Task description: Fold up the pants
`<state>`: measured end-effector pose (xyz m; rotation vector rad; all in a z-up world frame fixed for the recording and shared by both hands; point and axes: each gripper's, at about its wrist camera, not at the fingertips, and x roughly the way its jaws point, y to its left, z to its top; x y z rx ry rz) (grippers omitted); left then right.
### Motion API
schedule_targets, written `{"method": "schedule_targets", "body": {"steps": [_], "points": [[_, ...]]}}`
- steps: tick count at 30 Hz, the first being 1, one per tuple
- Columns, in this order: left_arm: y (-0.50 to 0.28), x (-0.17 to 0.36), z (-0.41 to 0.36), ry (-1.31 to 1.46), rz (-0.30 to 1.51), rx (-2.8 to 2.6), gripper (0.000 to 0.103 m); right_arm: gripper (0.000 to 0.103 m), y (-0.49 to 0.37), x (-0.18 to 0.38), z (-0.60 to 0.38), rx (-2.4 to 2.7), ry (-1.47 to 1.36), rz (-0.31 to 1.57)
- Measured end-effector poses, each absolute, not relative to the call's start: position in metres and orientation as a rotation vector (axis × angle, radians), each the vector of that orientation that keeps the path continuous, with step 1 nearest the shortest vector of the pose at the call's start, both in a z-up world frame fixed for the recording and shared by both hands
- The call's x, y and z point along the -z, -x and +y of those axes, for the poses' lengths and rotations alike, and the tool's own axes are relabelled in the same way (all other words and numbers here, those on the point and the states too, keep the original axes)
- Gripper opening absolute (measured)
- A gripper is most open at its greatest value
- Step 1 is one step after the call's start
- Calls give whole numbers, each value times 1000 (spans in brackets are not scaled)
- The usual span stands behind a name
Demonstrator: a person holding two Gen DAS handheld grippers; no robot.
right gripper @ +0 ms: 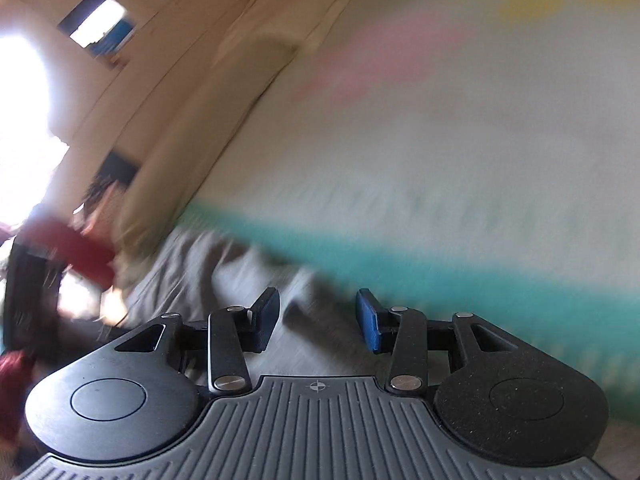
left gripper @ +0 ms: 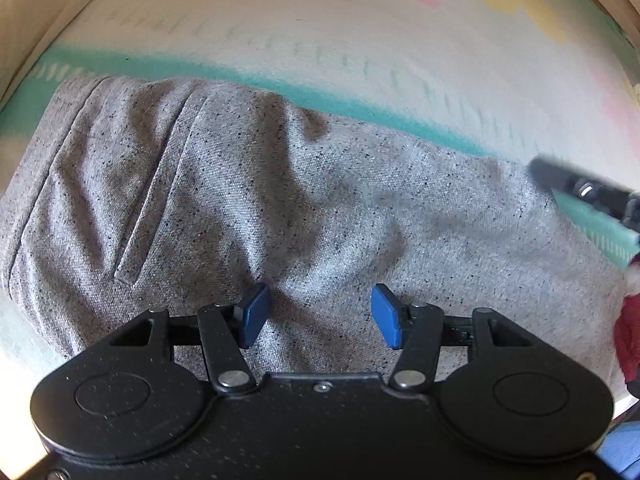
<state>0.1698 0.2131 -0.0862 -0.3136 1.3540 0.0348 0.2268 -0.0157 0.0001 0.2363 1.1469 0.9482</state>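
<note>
Pastel bedding, white with a teal band and pink and yellow shapes, covers the bed where we work, with beige boards along its far edge. Grey speckled pants lie spread across the sheet below the teal band, rumpled, with long creases and a seam running down one side.

Our left tool points steeply down over the pants, its blue pads set well apart with nothing between them. Our right tool shows in its own blurred view, low over an edge of the grey cloth; its pads also stand apart and grip nothing. From the left view we see its dark tip at the right, near the pants' far edge. A red sleeve shows at the left of the right view.

We judge the fabric soft, light and limp, so it will sag and bunch when lifted. A pinch at an edge or corner, one tool at each end, looks best.
</note>
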Motion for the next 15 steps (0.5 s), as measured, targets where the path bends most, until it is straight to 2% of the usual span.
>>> {"method": "schedule_targets", "body": {"steps": [5,9,11,15], "points": [[-175,64,228,508,1237,-3,58,42,-155,-16,18,-1137,190,1022],[-182,50,223,548,1137,-18,59,42,-122,-11,28,-1182,404,969],[-186,53,213,541,1144,-7,59,42,-118,-11,30,-1185,446,940],[-190,77,196,447,1262,-67,59,41,-139,-20,18,-1173,353,960]]}}
